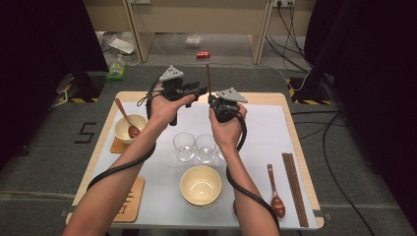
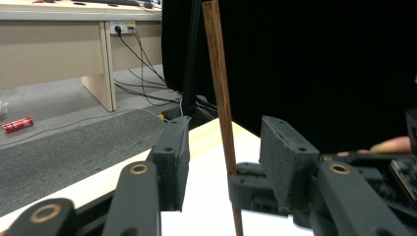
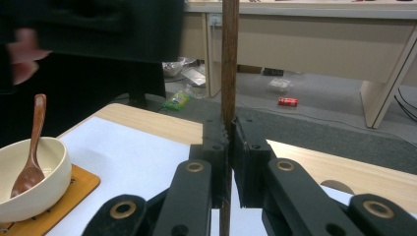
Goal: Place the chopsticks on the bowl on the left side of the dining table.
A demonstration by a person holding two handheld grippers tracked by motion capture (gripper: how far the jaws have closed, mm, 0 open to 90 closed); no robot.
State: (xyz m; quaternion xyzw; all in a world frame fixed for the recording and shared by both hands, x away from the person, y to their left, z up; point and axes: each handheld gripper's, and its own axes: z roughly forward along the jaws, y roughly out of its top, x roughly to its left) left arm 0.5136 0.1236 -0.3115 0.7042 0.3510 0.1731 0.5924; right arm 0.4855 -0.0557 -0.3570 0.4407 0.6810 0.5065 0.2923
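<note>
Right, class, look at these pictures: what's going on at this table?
A person is working at a set table with a gripper in each hand. The right gripper has its fingers shut on a dark wooden chopstick, holding it upright above the white mat. The left gripper is beside it, fingers open on either side of the chopstick without pressing it. Below the hands stand two glasses and an empty bowl; another bowl with a spoon sits at the left, and more chopsticks lie at the right.

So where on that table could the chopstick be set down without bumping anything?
Bare patches on the white mat: the far right, beyond the glasses, and the near left, between the wooden coaster and the empty bowl. Crowded: the middle and the near right by the spoon.
</note>
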